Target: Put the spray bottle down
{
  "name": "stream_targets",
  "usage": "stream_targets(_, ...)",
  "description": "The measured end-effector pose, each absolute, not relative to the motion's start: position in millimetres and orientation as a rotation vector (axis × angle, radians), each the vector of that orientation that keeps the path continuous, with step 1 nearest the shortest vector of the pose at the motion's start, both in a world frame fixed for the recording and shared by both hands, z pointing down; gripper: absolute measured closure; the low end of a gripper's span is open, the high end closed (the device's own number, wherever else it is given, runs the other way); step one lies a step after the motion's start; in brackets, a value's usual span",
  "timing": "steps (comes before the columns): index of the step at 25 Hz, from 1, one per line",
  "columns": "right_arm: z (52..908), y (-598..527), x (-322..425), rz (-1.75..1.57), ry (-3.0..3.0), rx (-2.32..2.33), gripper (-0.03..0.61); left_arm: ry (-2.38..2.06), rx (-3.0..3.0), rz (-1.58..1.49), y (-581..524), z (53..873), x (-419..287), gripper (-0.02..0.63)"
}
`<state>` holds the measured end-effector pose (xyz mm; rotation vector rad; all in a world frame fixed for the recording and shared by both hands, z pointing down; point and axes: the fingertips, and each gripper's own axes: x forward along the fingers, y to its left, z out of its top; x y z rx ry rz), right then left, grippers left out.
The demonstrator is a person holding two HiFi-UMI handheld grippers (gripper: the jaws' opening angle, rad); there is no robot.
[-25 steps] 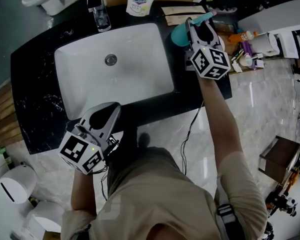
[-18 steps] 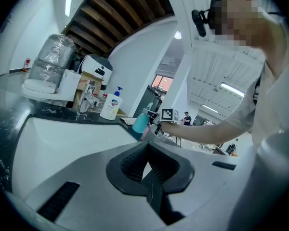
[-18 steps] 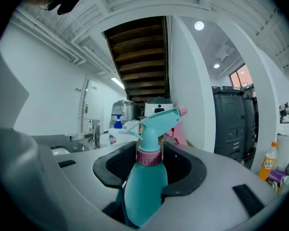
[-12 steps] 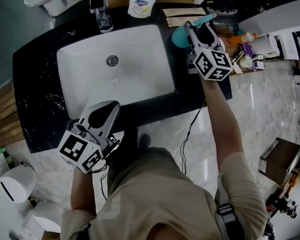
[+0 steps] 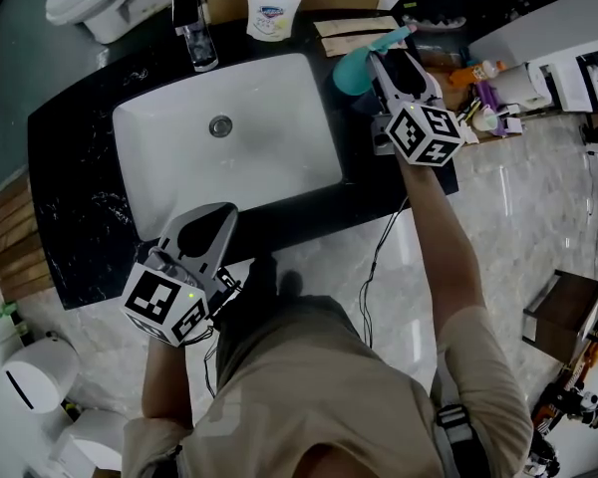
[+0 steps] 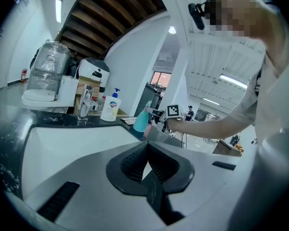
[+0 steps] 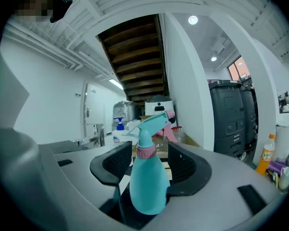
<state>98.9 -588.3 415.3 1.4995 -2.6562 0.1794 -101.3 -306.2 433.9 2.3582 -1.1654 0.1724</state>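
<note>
Teal plastic with a pink collar, the spray bottle stands upright on the black bench, just right of the white sink and near its far corner. My right gripper reaches around it from the near side. The bottle is between the fingers, which have just been opening and are now released, with a gap showing on either side of the neck in the right gripper view. My left gripper hangs well apart from all that, at the near edge of the bench on the left, its fingers clenched together with nothing between them. At the far rim of the sink stands the faucet, and just right of it a white pump soap bottle with a blue top. Some paper sheets lie on the bench just beyond the spray bottle. Further right, a small orange bottle lies among other clutter that I cannot make out.
</note>
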Motion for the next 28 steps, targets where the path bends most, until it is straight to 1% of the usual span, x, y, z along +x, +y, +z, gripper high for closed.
stream_targets(12, 405.3, -571.7, 106.4, 0.174, -2.603, 1.409, 0.375, -1.254, 2.380, 0.141, -321.2, 415.5, -114.8, 0.603)
stream_targets(13, 405.2, -569.7, 104.4, 0.180, -2.603, 1.397, 0.428, -1.264, 2.379, 0.138, -320.5, 414.8, -117.2, 0.603)
stream_targets(14, 404.7, -567.8, 102.2, 0.185, -2.604, 1.386, 0.543, -1.272, 2.378, 0.136, -319.6, 414.0, -119.2, 0.603)
stream_targets(20, 401.1, -553.5, 86.7, 0.190, -2.595, 1.297, 0.554, -1.260, 2.388, 0.114, -313.5, 412.8, -120.5, 0.603)
stream_targets(28, 381.2, -537.1, 77.6, 0.105, -2.625, 1.264, 0.555, -1.219, 2.456, 0.104, -306.8, 406.4, -109.4, 0.603)
